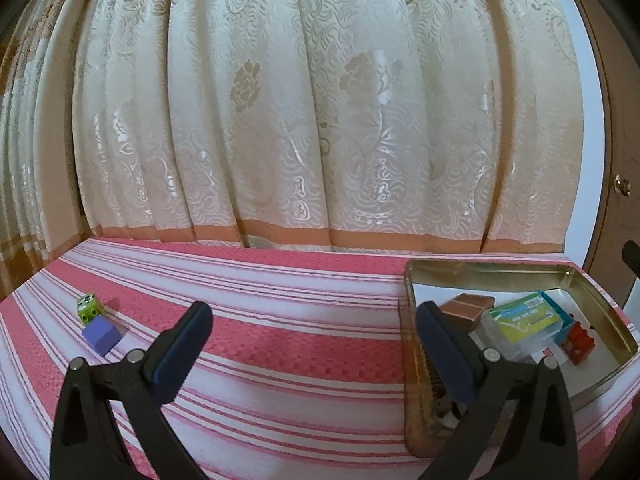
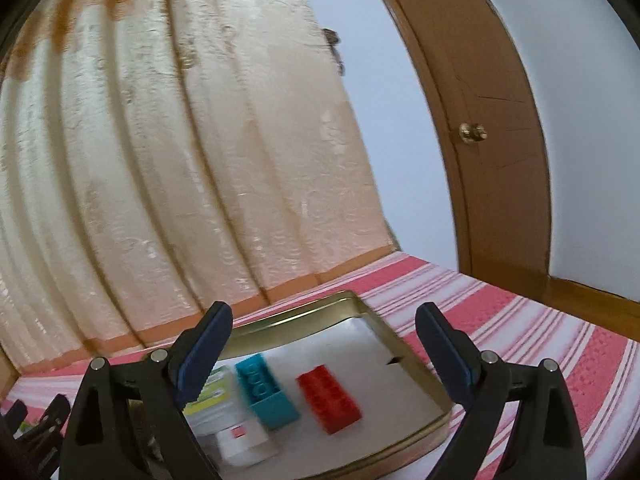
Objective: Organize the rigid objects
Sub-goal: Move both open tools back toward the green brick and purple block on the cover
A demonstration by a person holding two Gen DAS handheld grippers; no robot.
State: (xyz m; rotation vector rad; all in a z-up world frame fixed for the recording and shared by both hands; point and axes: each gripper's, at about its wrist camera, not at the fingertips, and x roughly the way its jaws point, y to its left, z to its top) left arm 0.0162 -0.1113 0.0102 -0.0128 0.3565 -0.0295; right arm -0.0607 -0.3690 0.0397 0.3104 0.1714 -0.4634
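Landmark: gold tin tray (image 1: 492,270) on the pink striped cloth (image 1: 280,344). All places below are told from the tray.

L gripper (image 1: 314,344): wide, nothing btwn its blue pads. Hangs just left of the tray, its right finger over the tray's left wall.

R gripper (image 2: 324,356): wide, holds nothing. Hangs over the tray's near side, w/ the red brick (image 2: 330,398) below the gap. Pads touch nothing.

Still out: green brick (image 1: 89,308) and purple block (image 1: 103,335), far left of the tray, right next to each other, maybe touching.

Step now (my guess): go get one of those 2 w/ the L gripper, since it's the closer one.

How to do it well: pick the purple block 1st, it's nearer and has flat sides. Come in low, one pad on each flat side, squeeze in the middle. Don't bump the green brick away. Lift up high enough to clear the tray wall, then set down in a bare spot, don't drop.

In the tray: red brick, teal brick (image 2: 266,396) just left of it, clear box w/ green label (image 1: 520,322), brown flat block (image 1: 468,306) by the left wall, small white thing w/ a red mark (image 2: 240,440) at the near side; can't tell what it is.

Room left: far right part of the tray floor is bare. Good spot for the next 2.

Done so far (guess): most things in, 2 to go.
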